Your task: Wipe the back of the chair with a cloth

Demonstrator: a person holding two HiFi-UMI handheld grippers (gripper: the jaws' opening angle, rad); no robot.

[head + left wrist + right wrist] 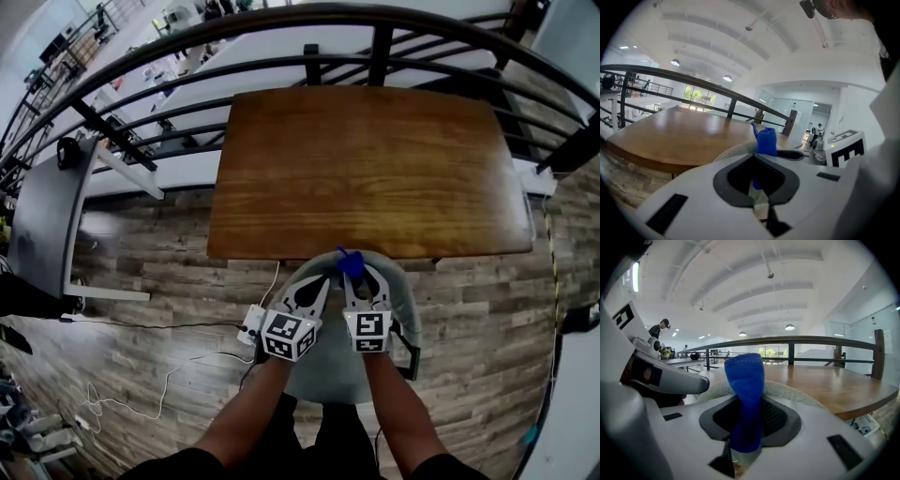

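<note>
The grey fabric chair point(398, 300) stands pushed up to the wooden table point(375, 169). Its rounded back point(792, 391) curves just beyond both grippers and also shows in the left gripper view point(732, 151). My right gripper point(364, 281) is shut on a blue cloth point(351, 263), which stands up from the jaws point(746, 380) over the top of the chair back. My left gripper point(314, 286) is beside it on the left, jaws together and holding nothing. From the left gripper point(757, 173) the blue cloth point(766, 141) shows just ahead to the right.
A black metal railing point(309, 66) runs behind the table. A white power strip point(251, 328) with a cable lies on the wood floor left of the chair. A grey desk point(42, 216) stands at far left. The person's legs are below the chair.
</note>
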